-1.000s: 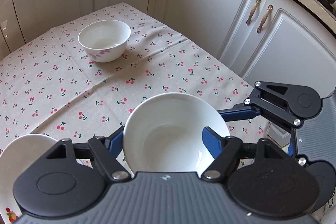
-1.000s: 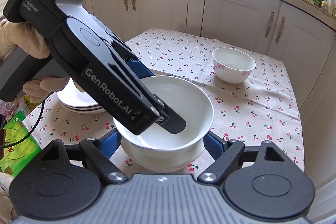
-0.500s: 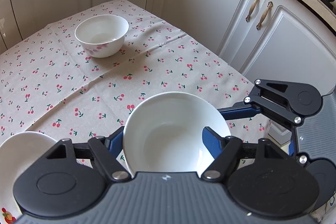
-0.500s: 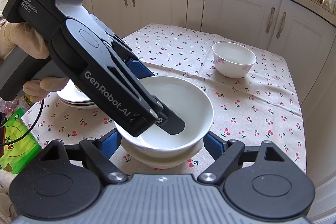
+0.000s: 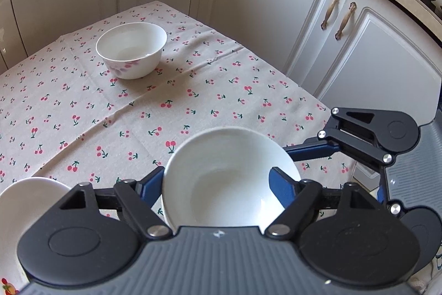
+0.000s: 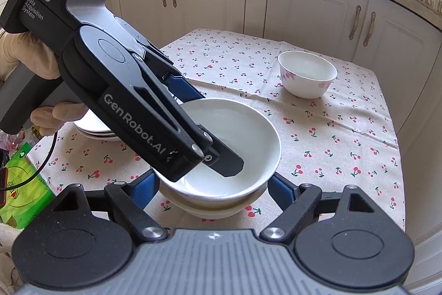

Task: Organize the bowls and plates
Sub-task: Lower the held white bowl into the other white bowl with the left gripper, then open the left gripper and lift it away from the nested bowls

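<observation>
On the cherry-print tablecloth (image 6: 331, 129), left to right: stacked white plates (image 6: 94, 129); left gripper (image 6: 218, 156), lettered "DAS Data Acquisition System" and "GenRobot.AI", fingers clamped on the rim of a plain glossy white bowl (image 6: 237, 140) nested in another; right gripper (image 6: 214, 188), fingers apart, flanking it; floral-printed white bowl (image 6: 306, 76), far right.

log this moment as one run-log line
left gripper: shut on white bowl wall | bowl: sitting in lower bowl | right gripper: open around stack | flowered bowl: apart on tablecloth
</observation>
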### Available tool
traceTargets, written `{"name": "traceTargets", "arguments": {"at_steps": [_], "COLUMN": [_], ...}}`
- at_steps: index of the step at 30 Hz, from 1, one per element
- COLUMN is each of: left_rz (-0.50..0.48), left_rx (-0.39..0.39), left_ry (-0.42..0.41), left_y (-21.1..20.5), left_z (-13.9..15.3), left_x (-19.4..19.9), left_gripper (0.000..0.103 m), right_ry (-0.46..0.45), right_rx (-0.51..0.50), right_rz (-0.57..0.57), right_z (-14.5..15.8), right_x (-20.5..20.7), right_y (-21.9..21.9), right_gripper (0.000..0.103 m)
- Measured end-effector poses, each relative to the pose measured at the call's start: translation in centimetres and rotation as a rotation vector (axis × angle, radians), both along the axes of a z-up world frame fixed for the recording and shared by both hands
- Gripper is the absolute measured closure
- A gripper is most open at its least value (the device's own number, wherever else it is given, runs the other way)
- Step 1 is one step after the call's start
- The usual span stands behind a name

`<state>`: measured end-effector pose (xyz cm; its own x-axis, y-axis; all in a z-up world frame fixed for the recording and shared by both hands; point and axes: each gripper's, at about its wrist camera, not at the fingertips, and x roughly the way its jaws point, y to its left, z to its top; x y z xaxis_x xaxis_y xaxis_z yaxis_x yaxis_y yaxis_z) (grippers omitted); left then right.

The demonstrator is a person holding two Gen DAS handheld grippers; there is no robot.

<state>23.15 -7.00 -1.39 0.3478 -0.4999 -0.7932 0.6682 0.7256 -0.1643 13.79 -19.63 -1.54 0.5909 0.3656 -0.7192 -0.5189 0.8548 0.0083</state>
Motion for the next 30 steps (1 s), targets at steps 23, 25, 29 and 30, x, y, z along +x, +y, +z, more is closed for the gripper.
{"name": "traceTargets", "arguments": {"at_steps": [23, 25, 29, 30], "left_rz": [0.007, 0.007, 0.007, 0.009], "left_rx": [0.005, 0.005, 0.004, 0.004], "left_ry": [-0.084, -0.084, -0.089, -0.093], "left_y": [1.0, 1.0, 1.0, 1.0], "left_z": [1.6, 1.6, 1.7, 1.9], "left_x": [-0.3, -0.4, -0.3, -0.1], "left_gripper": [0.013, 0.013, 0.013, 0.013], "right_ry": [-0.079, -0.073, -0.072, -0.076], "right_rx": [0.022, 0.030, 0.034, 0.031], "right_rz": [-0.080, -0.085, -0.079, -0.075], "right_z": [1.1, 0.8, 0.8, 0.9], "right_x": [0.1, 0.2, 0.3, 0.3], "right_y": [-1.0, -1.2, -1.4, -1.4], "right_gripper": [0.000, 0.000, 0.000, 0.000]}}
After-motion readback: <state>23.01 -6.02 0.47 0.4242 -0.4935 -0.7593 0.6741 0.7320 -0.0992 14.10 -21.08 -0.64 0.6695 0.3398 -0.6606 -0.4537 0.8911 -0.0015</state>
